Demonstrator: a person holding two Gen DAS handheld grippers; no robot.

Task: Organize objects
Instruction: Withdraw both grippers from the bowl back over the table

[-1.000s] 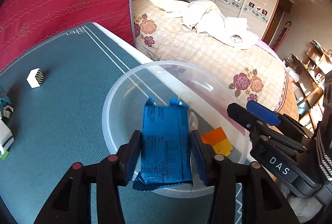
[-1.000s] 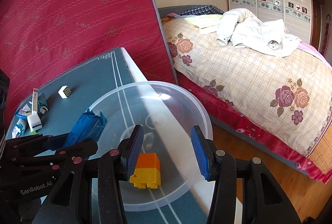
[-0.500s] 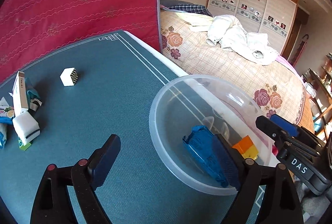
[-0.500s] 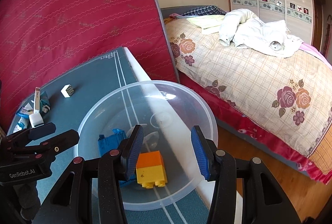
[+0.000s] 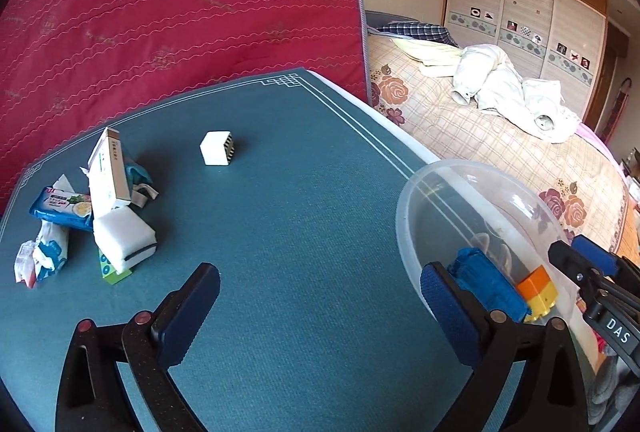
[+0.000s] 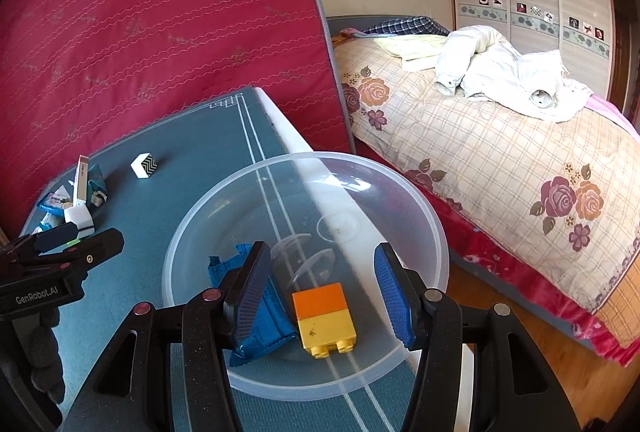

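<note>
Two things done: crumpled blue foil packet [image 6: 260, 316] and orange-yellow toy brick [image 6: 324, 318] lie in clear plastic bowl [image 6: 416, 191]. Left gripper [image 5: 320, 306] just opened wide, empty; right gripper [image 6: 322, 290] parted, empty over bowl. Left: white cube [image 5: 217, 147], packet pile [image 5: 86, 211] on teal mat [image 5: 304, 199]

A clear glossy plastic bowl [image 6: 420, 216] sits on matt woven teal cloth [image 5: 304, 232], holding a crinkly blue wrapper [image 6: 268, 324].

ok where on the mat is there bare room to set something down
Free: the wide stretch of mat between the pile of packets and the bowl, and the strip behind the white cube. Crowded: the pile's corner; the bowl already holds a blue packet and a block.
</note>
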